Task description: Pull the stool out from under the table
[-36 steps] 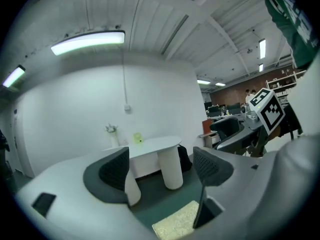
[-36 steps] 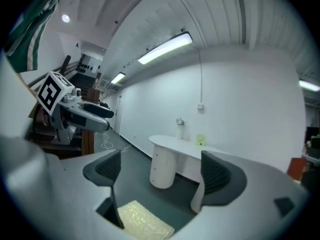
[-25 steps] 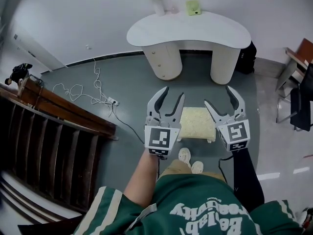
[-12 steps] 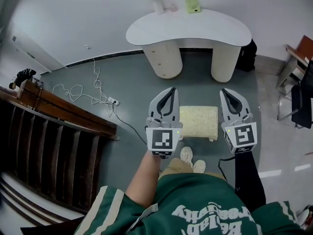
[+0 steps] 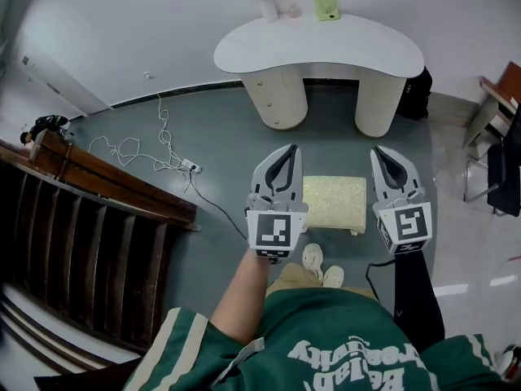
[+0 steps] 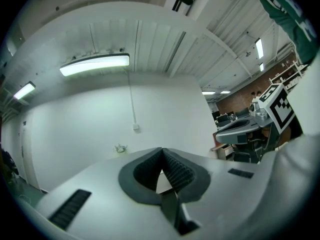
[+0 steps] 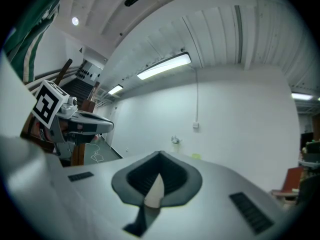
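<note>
Both tools are closed and hold nothing: the left tool (image 5: pixel 286 153) has its ribbed pads pressed tip to tip in the left gripper view, and the right tool (image 5: pixel 384 155) shows the same meeting of pads in the right gripper view. From the head view the two are held side by side in the air and aim toward 12 o'clock. The stool (image 5: pixel 335 202), with its pale yellow cushion, shows between them on the grey floor (image 5: pixel 220 129). It stands at 6 o'clock from the white kidney-shaped desk (image 5: pixel 326 51), clear of the two rounded pedestals and not under the top. The person's shoes (image 5: pixel 321 265) are just at the stool's 6 o'clock edge. On the desk a vase (image 5: pixel 264 5) sits at about 11 o'clock and a small green object (image 5: pixel 327 8) near 12 o'clock. A white cable (image 5: pixel 159 145) trails over the floor at 9 o'clock from the stool, beyond it a wooden railing (image 5: pixel 106 187); a chair (image 5: pixel 496 129) stands at 3 o'clock.
</note>
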Demonstrator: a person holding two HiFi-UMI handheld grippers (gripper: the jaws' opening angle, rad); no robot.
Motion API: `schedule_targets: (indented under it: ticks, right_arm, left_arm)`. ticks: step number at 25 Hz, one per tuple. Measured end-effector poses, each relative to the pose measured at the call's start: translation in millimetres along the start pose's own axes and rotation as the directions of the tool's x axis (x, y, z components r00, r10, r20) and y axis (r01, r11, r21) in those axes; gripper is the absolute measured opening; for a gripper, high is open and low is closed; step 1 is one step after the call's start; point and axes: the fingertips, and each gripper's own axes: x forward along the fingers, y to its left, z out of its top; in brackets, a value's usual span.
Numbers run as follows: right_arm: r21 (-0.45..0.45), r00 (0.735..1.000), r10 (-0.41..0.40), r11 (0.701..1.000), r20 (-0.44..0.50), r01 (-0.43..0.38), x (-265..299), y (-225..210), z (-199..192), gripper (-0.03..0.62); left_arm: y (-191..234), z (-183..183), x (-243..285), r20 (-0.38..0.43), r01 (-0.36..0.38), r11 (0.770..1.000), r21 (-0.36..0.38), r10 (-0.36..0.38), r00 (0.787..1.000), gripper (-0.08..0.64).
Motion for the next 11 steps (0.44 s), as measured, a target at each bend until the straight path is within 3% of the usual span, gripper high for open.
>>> schedule_targets:
  ticks: [11]
  right_arm:
    - [-0.006,1.000,0.010,1.000,-0.014,-0.010,6.8,2.2,-3.6,0.003]
  left_arm:
    - [4.4,-0.7,4.5,0.000,0.003,1.000,-0.013,-0.003,1.000,0.000]
